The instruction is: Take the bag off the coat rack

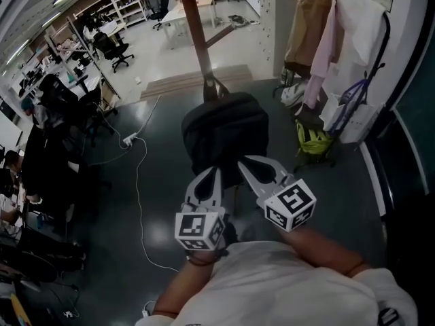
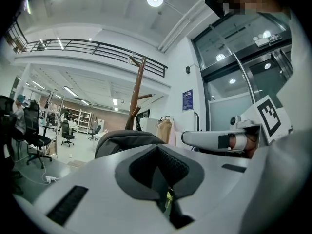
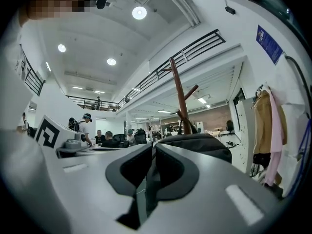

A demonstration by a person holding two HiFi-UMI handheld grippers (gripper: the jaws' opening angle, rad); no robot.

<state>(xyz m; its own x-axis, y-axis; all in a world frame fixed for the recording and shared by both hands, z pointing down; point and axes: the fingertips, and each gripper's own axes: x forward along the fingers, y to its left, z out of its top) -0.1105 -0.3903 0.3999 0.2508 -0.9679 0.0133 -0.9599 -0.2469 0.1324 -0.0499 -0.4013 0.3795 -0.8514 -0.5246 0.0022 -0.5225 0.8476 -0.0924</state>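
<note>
A black backpack [image 1: 224, 131] hangs by its top loop on a brown wooden coat rack [image 1: 197, 26], straight ahead of me. Both grippers are held side by side just below and in front of the bag, not touching it. The left gripper [image 1: 215, 174] is shut with nothing between its pads, and so is the right gripper [image 1: 253, 164]. In the left gripper view the bag's top [image 2: 122, 139] rises behind the closed jaws [image 2: 158, 149], with the rack pole [image 2: 136, 91] above. In the right gripper view the bag [image 3: 204, 144] sits right of the jaws [image 3: 152, 149], under the pole [image 3: 179, 96].
Coats [image 1: 314, 32] hang on a rail at the right, with a yellow-green bag [image 1: 312, 140] on the floor beneath. A white cable [image 1: 139, 182] runs across the dark floor at the left. Office chairs [image 1: 112, 49] and desks stand at the far left.
</note>
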